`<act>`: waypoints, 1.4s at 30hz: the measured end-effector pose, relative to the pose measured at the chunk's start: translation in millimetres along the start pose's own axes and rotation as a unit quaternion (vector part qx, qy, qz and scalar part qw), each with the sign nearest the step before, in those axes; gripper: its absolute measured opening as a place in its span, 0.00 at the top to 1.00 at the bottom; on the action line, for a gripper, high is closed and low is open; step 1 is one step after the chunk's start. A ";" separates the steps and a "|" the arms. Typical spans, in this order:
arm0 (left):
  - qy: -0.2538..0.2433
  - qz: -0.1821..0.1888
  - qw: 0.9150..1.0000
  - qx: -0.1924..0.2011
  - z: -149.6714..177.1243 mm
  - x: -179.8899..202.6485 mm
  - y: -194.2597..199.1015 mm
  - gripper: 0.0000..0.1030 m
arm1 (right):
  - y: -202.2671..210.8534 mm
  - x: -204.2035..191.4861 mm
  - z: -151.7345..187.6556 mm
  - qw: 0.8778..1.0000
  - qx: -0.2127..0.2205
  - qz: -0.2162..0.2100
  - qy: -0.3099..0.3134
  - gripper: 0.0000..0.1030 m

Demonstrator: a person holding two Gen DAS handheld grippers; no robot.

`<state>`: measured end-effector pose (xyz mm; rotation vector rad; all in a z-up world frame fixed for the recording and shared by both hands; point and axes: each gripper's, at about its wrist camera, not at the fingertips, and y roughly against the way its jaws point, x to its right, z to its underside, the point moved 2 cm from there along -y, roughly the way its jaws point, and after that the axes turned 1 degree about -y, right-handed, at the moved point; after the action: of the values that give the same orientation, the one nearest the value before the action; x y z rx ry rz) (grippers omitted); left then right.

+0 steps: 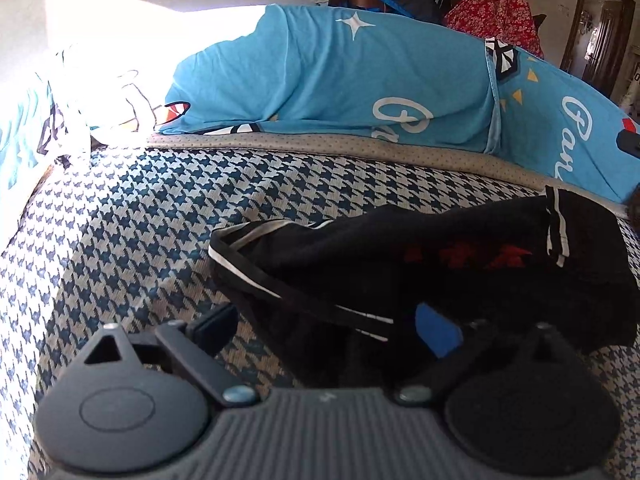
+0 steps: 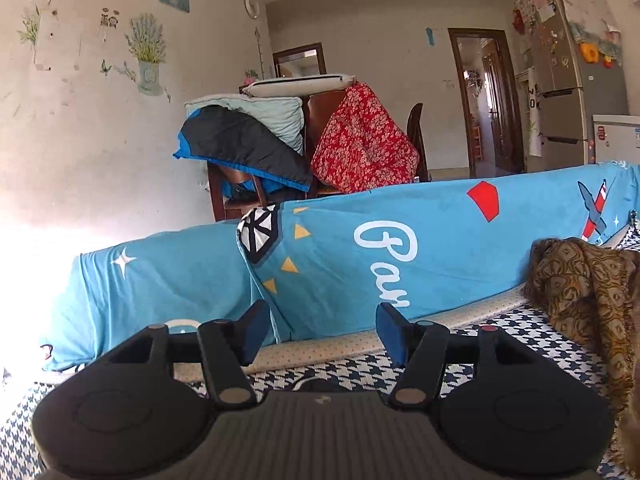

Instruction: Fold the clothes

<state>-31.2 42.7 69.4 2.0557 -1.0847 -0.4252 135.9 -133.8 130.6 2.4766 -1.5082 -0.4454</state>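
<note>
Left wrist view, left to right: blue-and-white houndstooth woven seat cover; left gripper, jaws spread wide and clamping nothing, its blue-padded right finger against the near edge of the garment; black garment with white stripe trim and red print, lying crumpled on the houndstooth cover, right of centre. Behind: sky-blue printed cotton cushion covers along the backrest.

Right wrist view, left to right: wall with lavender stickers; right gripper, released, nothing between its fingers, raised above the seat; red floral cloth draped over a chair; brown patterned scarf heaped at right; steel refrigerator.
</note>
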 end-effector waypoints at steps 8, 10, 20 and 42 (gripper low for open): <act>-0.024 0.007 1.000 0.003 4.0 10.4 3.0 0.06 | 13.2 33.0 18.4 0.995 -0.077 -0.053 0.038 0.23; -0.028 0.009 1.000 0.002 4.8 12.4 2.4 0.05 | 15.2 39.3 25.4 0.992 -0.098 -0.064 0.050 0.23; -0.039 0.018 0.999 -0.015 9.2 19.6 -6.9 0.05 | 27.3 27.8 59.0 0.962 -0.165 -0.154 0.153 0.14; -0.038 0.030 0.998 -0.047 11.0 20.2 -12.6 0.05 | -29.2 20.5 27.4 0.996 -0.067 0.027 -0.046 0.50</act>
<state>-18.9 25.7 53.8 1.9340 -1.1470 -0.5185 159.1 -139.2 92.4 2.3362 -1.5209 -0.6378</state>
